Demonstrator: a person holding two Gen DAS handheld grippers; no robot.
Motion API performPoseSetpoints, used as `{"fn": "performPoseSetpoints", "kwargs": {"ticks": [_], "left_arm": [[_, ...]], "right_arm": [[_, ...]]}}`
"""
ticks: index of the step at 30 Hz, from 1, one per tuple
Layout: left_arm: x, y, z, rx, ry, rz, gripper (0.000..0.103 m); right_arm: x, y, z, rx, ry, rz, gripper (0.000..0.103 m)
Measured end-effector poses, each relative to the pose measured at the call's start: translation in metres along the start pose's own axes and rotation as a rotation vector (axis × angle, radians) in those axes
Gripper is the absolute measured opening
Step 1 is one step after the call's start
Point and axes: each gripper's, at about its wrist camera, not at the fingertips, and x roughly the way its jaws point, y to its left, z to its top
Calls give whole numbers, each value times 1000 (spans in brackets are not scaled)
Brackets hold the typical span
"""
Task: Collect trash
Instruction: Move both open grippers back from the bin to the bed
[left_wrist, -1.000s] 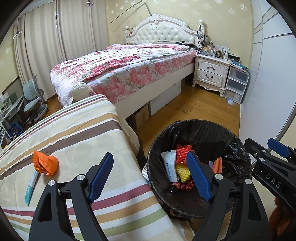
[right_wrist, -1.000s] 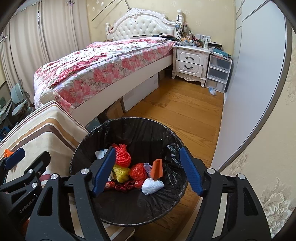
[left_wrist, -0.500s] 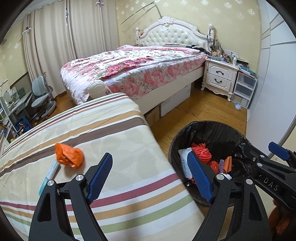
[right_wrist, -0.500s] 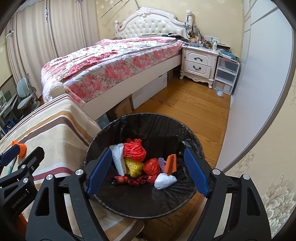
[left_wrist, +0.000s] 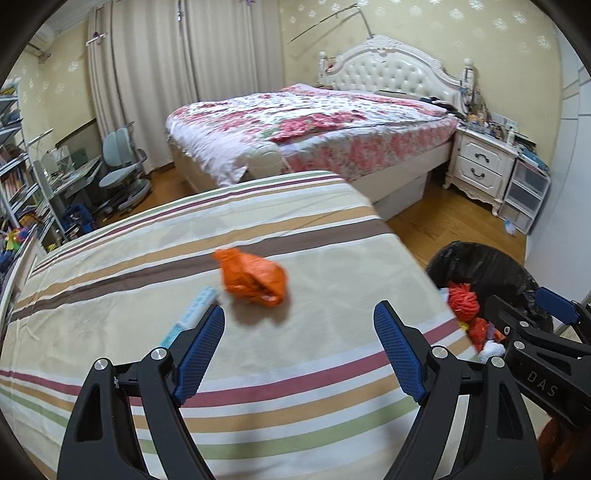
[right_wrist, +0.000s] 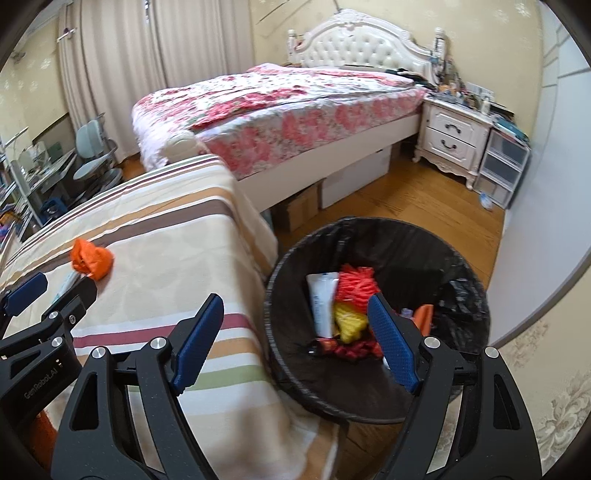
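home bedroom: floral-quilted bed (left_wrist: 314, 129) with tufted headboard (left_wrist: 391, 70), nightstand (left_wrist: 480, 166), curtains (left_wrist: 184, 74), desk chair (left_wrist: 122, 166).

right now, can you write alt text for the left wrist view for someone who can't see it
The open left claw hovers over a striped bedspread, aimed at a crumpled orange plastic bag with a pale blue tube beside it. At right, a black-lined trash bin holds red and orange scraps; a floral bed stands behind.

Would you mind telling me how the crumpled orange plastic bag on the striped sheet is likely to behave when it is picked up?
The crumpled orange plastic bag looks thin and creased, so it will probably squash flat between the pads and feel very light. Being limp, it may droop or trail. It rests on a soft striped sheet, so it seems unlikely to roll.
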Motion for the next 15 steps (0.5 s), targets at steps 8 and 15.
{"fn": "performPoseSetpoints", "kwargs": {"ticks": [8,15], "left_arm": [[7,60,-18,-69,44,95,80],[20,93,-27,-107,108,134,80]], "right_arm": [[5,47,-1,-79,18,69,78],[14,78,0,-124,38,110,78]]}}
